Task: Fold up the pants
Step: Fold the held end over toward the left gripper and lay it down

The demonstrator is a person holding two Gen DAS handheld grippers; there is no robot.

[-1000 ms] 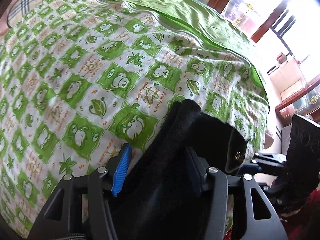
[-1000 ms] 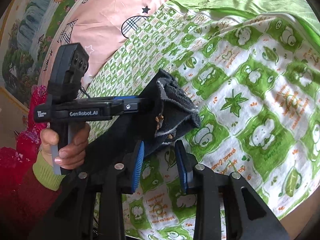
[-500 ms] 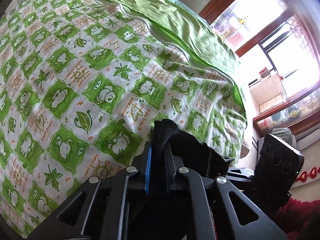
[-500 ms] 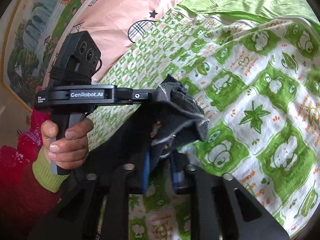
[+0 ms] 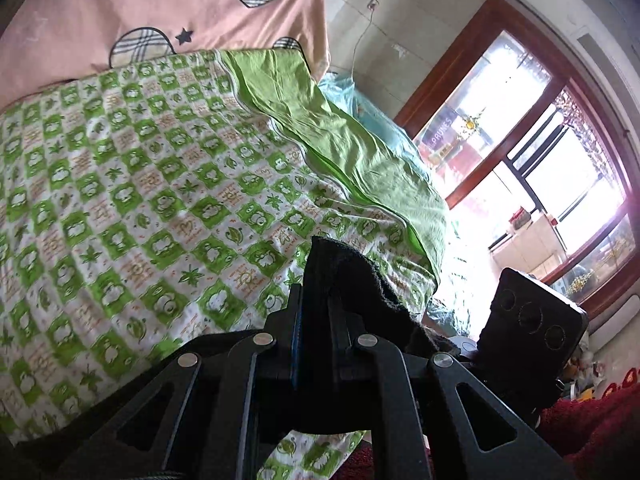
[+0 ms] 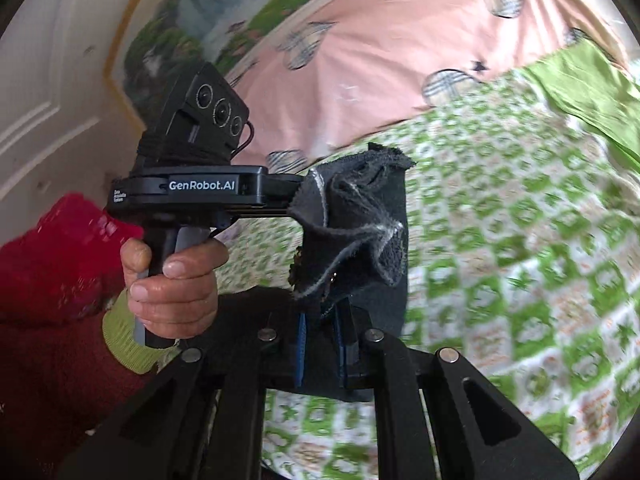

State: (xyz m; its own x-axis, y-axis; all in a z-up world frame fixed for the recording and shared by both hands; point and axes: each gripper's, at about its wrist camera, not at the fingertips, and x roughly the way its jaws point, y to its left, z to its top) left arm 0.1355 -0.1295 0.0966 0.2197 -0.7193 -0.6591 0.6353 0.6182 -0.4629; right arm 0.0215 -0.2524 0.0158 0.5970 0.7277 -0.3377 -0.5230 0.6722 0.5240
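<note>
The black pants [image 5: 352,280] hang bunched between my two grippers, lifted above the bed. My left gripper [image 5: 316,320] is shut on one part of the cloth; its body also shows in the right wrist view [image 6: 192,188], held by a hand. My right gripper [image 6: 322,344] is shut on the other part of the pants [image 6: 360,224], whose grey inner edge is crumpled. The right gripper's body shows in the left wrist view [image 5: 532,328]. Most of the pants hang below, out of sight.
The bed has a green and white checked sheet [image 5: 140,200] with a plain green cover [image 5: 352,148] along its far side and a pink pillow [image 6: 380,60] at the head. A window [image 5: 540,152] lies beyond the bed. The person's red sleeve [image 6: 52,280] is at left.
Both grippers have closed on the pants and lifted them up from the bed. The views have tilted up toward the pillow and the window.
</note>
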